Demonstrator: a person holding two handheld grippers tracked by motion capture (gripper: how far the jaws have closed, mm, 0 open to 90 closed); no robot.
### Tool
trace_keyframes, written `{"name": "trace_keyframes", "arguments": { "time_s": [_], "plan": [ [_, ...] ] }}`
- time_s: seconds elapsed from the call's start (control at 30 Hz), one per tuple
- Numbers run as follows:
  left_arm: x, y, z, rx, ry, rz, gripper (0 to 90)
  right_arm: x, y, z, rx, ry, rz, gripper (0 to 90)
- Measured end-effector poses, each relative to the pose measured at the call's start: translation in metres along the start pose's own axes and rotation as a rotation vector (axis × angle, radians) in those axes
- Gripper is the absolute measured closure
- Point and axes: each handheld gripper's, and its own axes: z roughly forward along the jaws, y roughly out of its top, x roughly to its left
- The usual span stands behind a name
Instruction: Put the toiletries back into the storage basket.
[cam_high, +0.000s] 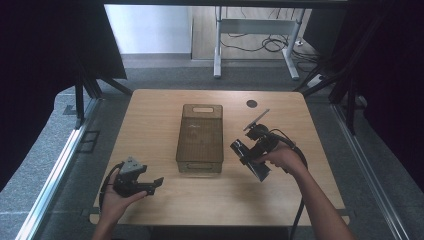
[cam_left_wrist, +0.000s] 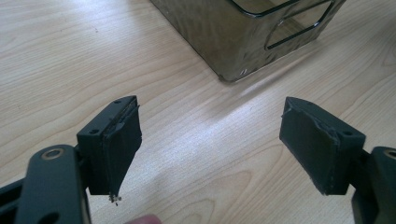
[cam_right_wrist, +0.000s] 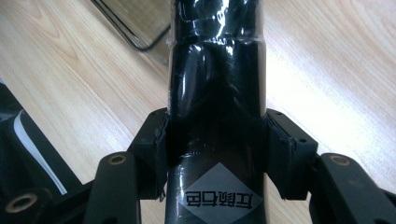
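The wooden table (cam_high: 150, 125) carries a smoky translucent bin (cam_high: 200, 137) at its middle, long axis running away from the person, a handle slot in each short end. In the left gripper view only the bin's near corner (cam_left_wrist: 243, 32) and one slot show; the rest is cut off at the top edge. Whether anything lies inside cannot be made out through the tinted walls.

Right of the bin, the right gripper (cam_high: 252, 152) clamps a glossy black packet (cam_high: 250, 159), jaws closed against its two sides. From above, the packet's long axis slants from upper left, beside the bin, to lower right. In the right gripper view the packet (cam_right_wrist: 217, 93) runs straight up the frame, hiding much of the table; its grey diamond label's print is too small to read.

The left gripper (cam_high: 150, 186) rests at the near left, jaws spread wide with nothing between them
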Motion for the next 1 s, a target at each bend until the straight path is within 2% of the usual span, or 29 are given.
{"name": "trace_keyframes", "arguments": {
  "time_s": [0.23, 0.57, 0.7, 1.0],
  "plan": [
    [0.001, 0.0, -0.001, -0.001, -0.002, 0.002, 21.0, 0.003, 0.012, -0.002, -0.006, 0.006, 0.001, 46.7],
    [0.001, 0.0, 0.0, 0.006, -0.001, 0.001, 21.0, 0.004, 0.019, -0.005, -0.016, 0.025, 0.012, 46.7],
    [0.0, 0.0, 0.0, 0.004, -0.003, 0.003, 21.0, 0.004, 0.023, -0.008, -0.04, 0.059, 0.027, 46.7],
    [0.0, 0.0, 0.0, 0.002, -0.007, 0.004, 21.0, 0.011, 0.04, -0.009, -0.049, 0.061, 0.026, 46.7]
  ]
}}
